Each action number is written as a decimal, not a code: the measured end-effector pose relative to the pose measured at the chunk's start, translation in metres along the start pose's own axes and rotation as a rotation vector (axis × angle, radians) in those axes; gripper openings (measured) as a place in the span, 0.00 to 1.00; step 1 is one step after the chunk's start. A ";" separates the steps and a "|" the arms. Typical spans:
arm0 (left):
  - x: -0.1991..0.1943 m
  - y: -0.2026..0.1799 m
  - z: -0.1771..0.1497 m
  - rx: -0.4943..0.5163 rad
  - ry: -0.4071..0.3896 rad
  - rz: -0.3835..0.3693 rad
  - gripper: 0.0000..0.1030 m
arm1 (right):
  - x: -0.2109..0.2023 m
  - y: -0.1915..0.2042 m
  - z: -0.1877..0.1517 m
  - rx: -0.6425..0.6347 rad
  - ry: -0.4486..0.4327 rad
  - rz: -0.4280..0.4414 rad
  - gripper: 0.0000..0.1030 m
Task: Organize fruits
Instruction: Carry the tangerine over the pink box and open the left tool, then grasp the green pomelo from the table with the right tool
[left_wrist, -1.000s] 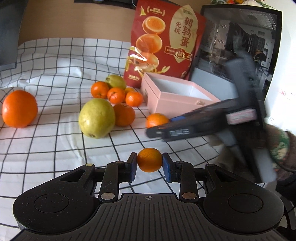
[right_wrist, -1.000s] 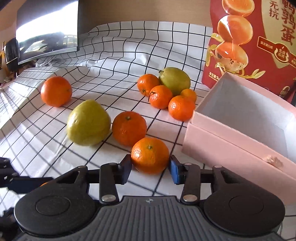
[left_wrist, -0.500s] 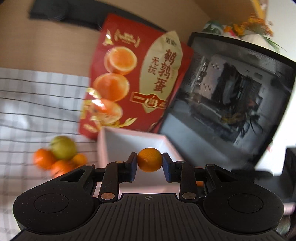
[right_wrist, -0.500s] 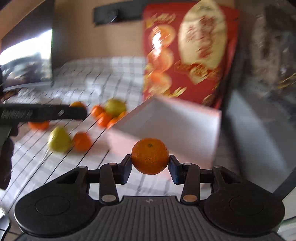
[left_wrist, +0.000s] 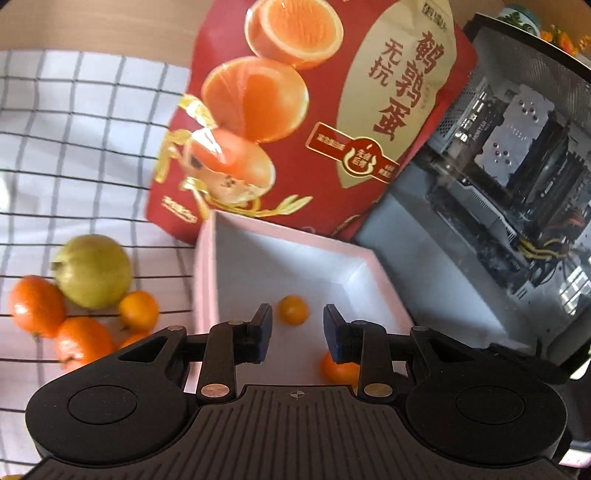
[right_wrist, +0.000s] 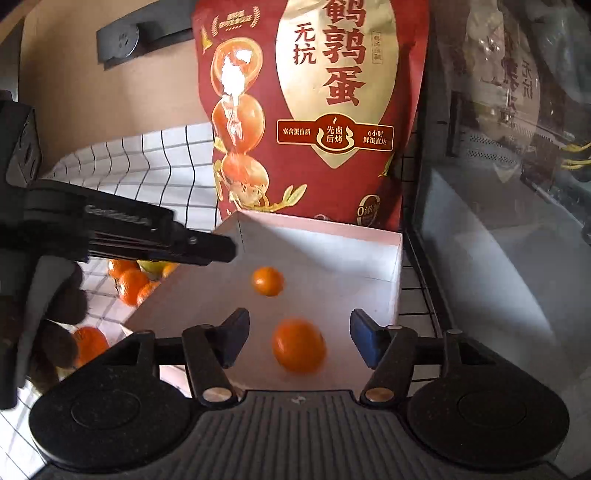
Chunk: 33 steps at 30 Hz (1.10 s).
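1. Hovering over the pink box (left_wrist: 207, 280), the left gripper (left_wrist: 297, 328) is standing with jaws apart and nothing between them; a small orange (left_wrist: 293, 309) is lying on the box floor just past the tips.
2. Hanging over the same box (right_wrist: 393, 258), the right gripper (right_wrist: 299, 341) is spread wide and gripping nothing; a larger orange (right_wrist: 299, 345) is showing blurred between the jaws but apart from both, probably dropping or rolling; the small orange (right_wrist: 267, 281) is sitting farther in.
3. Lying on the checked cloth (left_wrist: 74, 147) left of the box, more oranges (left_wrist: 36, 305) and a green fruit (left_wrist: 92, 270) are waiting; so sorting looks partway done.
4. Standing right behind the box, a red snack bag (left_wrist: 332, 110) is leaning up; a glass-sided computer case (left_wrist: 517, 166) is sitting just beside it.
5. Risks: the moving orange may be bouncing or rolling into the small one; both grippers are crowding one box, so pulling out carelessly could be knocking them together, clipping the box wall or tipping the bag.
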<state>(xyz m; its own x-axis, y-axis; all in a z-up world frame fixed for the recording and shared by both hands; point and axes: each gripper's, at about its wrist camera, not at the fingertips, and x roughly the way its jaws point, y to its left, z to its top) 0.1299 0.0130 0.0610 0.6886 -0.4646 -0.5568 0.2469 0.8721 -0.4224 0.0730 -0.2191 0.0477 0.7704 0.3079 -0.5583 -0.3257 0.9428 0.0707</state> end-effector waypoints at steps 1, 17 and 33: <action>-0.008 0.002 -0.003 0.008 -0.015 0.002 0.33 | -0.002 0.002 -0.002 -0.007 0.003 -0.005 0.60; -0.204 0.095 -0.073 -0.007 -0.533 0.358 0.33 | -0.039 0.078 -0.007 -0.084 -0.048 0.196 0.74; -0.222 0.140 -0.122 -0.177 -0.722 0.388 0.33 | 0.019 0.240 -0.037 -0.373 -0.062 0.326 0.74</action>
<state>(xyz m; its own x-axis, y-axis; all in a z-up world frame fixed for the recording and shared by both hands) -0.0715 0.2197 0.0384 0.9850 0.1282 -0.1159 -0.1664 0.8849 -0.4351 -0.0109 0.0086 0.0229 0.6232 0.5969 -0.5053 -0.7201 0.6900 -0.0732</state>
